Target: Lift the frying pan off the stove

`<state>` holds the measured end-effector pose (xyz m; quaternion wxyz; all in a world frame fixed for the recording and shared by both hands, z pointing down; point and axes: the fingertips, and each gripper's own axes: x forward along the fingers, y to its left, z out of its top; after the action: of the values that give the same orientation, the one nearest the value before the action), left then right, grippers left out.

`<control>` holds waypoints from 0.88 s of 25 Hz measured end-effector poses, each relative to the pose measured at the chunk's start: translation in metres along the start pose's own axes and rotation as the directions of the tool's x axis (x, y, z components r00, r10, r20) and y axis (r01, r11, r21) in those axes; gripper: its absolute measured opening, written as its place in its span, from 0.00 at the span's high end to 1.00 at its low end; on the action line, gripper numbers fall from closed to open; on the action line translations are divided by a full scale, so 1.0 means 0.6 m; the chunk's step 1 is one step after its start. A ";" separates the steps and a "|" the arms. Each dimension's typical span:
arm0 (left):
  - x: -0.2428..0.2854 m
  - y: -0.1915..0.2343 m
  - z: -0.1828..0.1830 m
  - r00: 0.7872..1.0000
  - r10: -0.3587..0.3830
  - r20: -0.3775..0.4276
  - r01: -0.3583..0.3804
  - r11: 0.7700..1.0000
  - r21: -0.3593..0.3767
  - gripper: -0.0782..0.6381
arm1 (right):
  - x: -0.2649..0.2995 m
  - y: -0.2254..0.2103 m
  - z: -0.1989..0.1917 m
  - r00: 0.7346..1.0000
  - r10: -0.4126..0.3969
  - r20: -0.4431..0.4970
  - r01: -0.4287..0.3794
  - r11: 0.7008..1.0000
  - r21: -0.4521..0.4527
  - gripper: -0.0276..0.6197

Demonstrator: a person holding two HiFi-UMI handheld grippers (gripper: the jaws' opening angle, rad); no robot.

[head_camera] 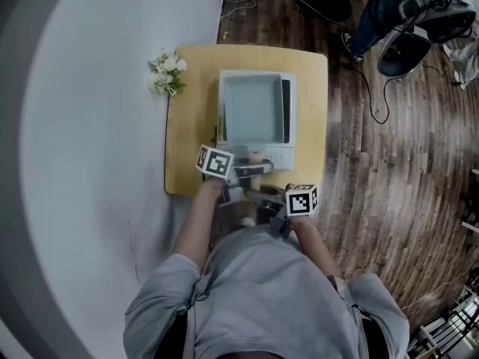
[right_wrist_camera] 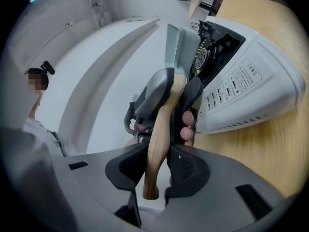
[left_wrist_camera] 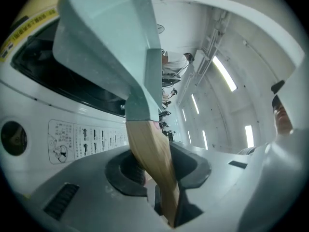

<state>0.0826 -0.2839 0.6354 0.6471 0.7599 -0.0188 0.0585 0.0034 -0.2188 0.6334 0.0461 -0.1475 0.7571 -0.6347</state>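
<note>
Wooden handle point(left_wrist_camera: 152, 153) is the correct hold point: rigid, dry-grained, and likely to give good friction. The frying pan point(head_camera: 251, 111), square and pale blue-grey, sits on the white stove point(head_camera: 278, 158) at the middle of the counter point(head_camera: 191, 126), handle pointing near. The left gripper point(left_wrist_camera: 159, 167) has its jaws clamped on the handle close to the pan body. The right gripper point(right_wrist_camera: 161, 170) has its jaws clamped on the handle's near end. Expect a stiff, far-heavy load that tends to tip downward. The smooth pan walls look slippery, so avoid gripping them.
</note>
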 end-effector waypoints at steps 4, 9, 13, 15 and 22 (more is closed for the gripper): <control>0.001 -0.015 -0.039 0.999 0.044 -0.022 -0.042 0.998 0.054 0.73 | -0.007 0.010 -0.038 1.000 -0.002 -0.029 0.001 0.999 -0.045 0.80; -0.002 -0.036 -0.092 0.997 0.080 -0.016 -0.077 0.990 0.117 0.73 | -0.020 0.028 -0.093 0.998 0.013 -0.055 -0.019 0.995 -0.095 0.80; -0.008 -0.048 -0.141 0.995 0.103 -0.009 -0.100 0.982 0.161 0.73 | -0.029 0.042 -0.140 0.998 0.027 -0.054 -0.034 0.990 -0.137 0.80; -0.010 -0.057 -0.163 0.994 0.105 -0.009 -0.101 0.978 0.182 0.73 | -0.034 0.051 -0.161 0.998 0.038 -0.044 -0.044 0.986 -0.159 0.80; -0.025 -0.102 -0.239 0.994 0.108 -0.001 -0.104 0.961 0.256 0.73 | -0.042 0.089 -0.235 0.998 0.056 -0.028 -0.061 0.971 -0.233 0.80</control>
<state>0.0651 -0.1334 0.5960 0.5397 0.8345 -0.0466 0.1006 -0.0176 -0.0696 0.6050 0.0391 -0.1230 0.8311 -0.5410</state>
